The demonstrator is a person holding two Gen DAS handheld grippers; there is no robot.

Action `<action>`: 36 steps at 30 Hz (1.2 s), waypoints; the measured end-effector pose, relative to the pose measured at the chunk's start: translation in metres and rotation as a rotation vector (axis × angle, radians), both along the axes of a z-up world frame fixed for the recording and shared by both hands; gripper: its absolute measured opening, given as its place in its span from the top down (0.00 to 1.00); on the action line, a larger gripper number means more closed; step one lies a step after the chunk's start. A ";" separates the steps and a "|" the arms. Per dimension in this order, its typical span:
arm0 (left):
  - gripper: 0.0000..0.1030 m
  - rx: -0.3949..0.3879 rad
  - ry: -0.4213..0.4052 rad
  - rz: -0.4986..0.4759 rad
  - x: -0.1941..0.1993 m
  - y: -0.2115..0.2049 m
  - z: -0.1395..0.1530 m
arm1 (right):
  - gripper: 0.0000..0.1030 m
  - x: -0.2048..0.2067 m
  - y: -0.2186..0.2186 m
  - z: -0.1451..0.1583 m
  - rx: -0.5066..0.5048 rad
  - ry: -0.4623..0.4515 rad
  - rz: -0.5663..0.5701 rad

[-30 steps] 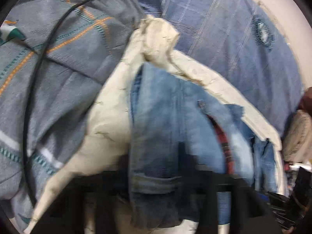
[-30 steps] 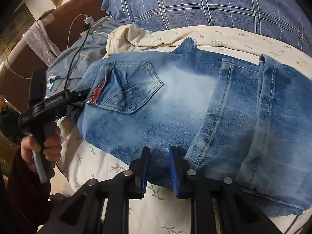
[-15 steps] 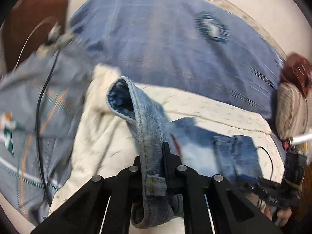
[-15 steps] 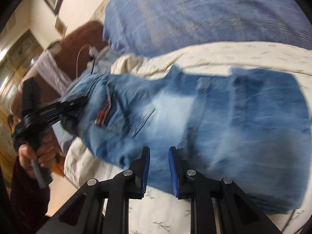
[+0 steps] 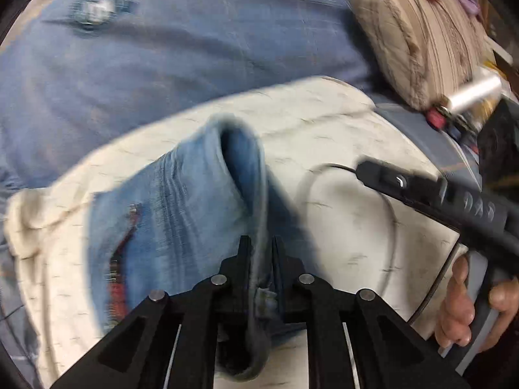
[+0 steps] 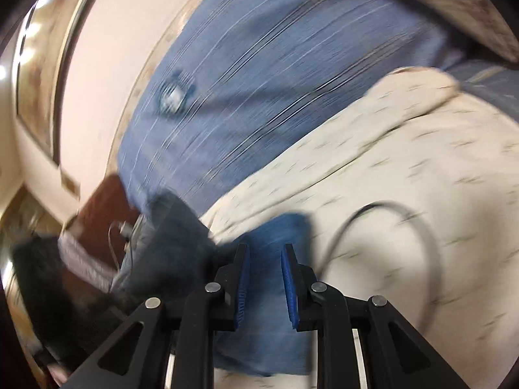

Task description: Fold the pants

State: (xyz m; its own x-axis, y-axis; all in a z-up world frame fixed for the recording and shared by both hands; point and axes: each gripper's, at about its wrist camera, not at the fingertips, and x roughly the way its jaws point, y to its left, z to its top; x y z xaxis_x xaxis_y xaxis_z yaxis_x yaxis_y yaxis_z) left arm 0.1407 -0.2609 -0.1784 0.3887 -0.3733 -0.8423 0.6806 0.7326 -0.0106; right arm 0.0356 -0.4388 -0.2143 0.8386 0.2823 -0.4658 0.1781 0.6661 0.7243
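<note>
Left gripper is clamped on a folded edge of the jeans — denim fills the narrow gap between its fingers and hangs below them. The jeans lie bunched on the cream sheet; that sheet is the reference for everything else here. A red-lined tear or tag shows on the denim's left part, blurred.

Right gripper has its blue-padded fingers apart, nothing pinched; blue denim sits under and between them, contact can't be told through the blur. From the left wrist view the right tool's body hangs over the sheet's right part, held in a hand.

Around the sheet:
- blue plaid blanket behind it, touching its far edge
- black cable looped on it, just right of the jeans — closest obstruction
- beige striped cushion past its far-right corner
- metallic cylinder and small clutter beside the cushion, too blurred to identify
- brown headboard and a thin wire at the sheet's left end, right wrist view
</note>
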 end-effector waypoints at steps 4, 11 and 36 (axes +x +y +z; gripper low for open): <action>0.41 -0.142 -0.039 -0.062 -0.016 0.010 0.044 | 0.48 -0.006 -0.031 -0.012 0.172 -0.007 0.001; 0.23 -0.155 -0.280 0.108 -0.004 0.098 0.103 | 0.25 0.013 0.008 -0.001 0.115 -0.025 0.141; 0.44 0.011 -0.097 0.240 0.021 0.136 -0.049 | 0.95 0.063 0.073 -0.015 -0.237 0.246 0.126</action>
State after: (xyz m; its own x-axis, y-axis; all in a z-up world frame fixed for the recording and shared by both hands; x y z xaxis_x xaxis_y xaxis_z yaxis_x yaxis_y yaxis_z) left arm 0.1621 -0.1249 -0.2270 0.5447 -0.2516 -0.8000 0.4844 0.8731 0.0552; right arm 0.0988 -0.3662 -0.2297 0.6590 0.2366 -0.7140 0.2330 0.8383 0.4929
